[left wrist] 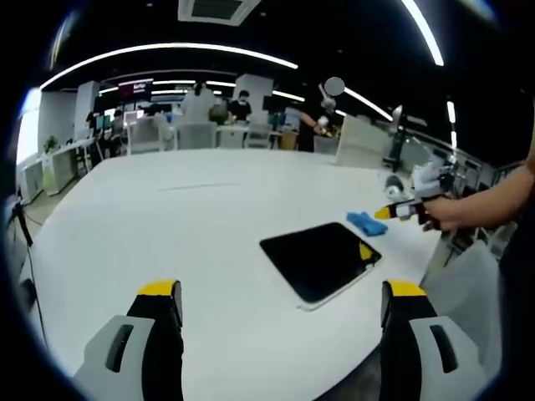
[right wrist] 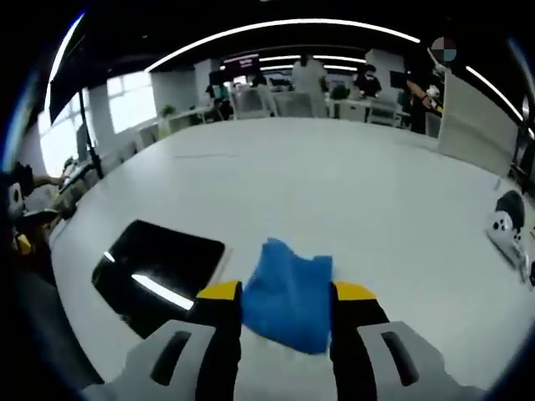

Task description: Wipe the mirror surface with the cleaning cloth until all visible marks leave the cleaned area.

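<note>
Step in hand: I judged it to be the pick-up of the cleaning cloth (right wrist: pixel 288 292), with no wiping of the mirror (left wrist: pixel 322 259) begun.
Right claw: my right gripper (right wrist: pixel 286 313) was at the cloth with its yellow-tipped jaws on either side of the blue bundle; I could not tell whether they had closed on it or only straddled it.
Left claw: my left gripper (left wrist: pixel 284 305) hung spread wide and empty above the near edge of the desk (left wrist: pixel 167 234), with the mirror ahead between its jaws.
Cloth: it lay crumpled on the white desk just beside the mirror's far edge, apart from the glass, near the desk's right-hand edge in the left gripper view.
Mirror: a dark rounded rectangle lying flat on the desk, to the left of my right claw in the right gripper view, reflecting a ceiling light strip.
Doing it well: I reckoned I should take a full bunch of cloth, not a corner, so that a broad pad trailed below the jaws.
Caution: the mirror looked light and free to slide; my left claw could steady its edge.
</note>
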`<move>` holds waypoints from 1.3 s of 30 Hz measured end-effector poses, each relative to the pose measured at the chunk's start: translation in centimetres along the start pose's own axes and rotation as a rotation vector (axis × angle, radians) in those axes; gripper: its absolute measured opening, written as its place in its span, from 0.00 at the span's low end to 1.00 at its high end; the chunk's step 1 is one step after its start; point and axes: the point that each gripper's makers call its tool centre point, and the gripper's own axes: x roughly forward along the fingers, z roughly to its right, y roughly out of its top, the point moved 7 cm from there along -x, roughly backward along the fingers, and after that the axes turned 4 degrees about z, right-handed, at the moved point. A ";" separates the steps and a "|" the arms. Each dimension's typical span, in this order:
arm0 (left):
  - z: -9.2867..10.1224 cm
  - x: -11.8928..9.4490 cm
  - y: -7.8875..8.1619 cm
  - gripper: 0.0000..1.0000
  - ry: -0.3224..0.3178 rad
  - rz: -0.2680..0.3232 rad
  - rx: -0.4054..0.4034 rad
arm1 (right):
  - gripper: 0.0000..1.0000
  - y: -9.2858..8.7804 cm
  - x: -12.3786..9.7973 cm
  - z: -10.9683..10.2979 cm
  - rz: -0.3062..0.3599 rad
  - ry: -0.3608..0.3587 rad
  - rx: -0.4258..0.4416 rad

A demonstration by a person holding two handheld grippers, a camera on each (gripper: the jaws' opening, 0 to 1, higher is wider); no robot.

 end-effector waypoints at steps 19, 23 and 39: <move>-0.3 -0.1 0.2 0.98 0.002 0.024 -0.012 | 0.01 -2.4 2.1 0.1 -0.121 -0.101 -0.033; -0.2 0.0 0.0 0.98 -0.010 0.006 -0.019 | 0.00 -2.1 2.2 0.4 -0.142 -0.099 0.024; 0.1 0.1 -0.1 0.98 -0.021 0.000 0.014 | 0.00 2.0 2.4 -2.3 -0.107 0.002 0.188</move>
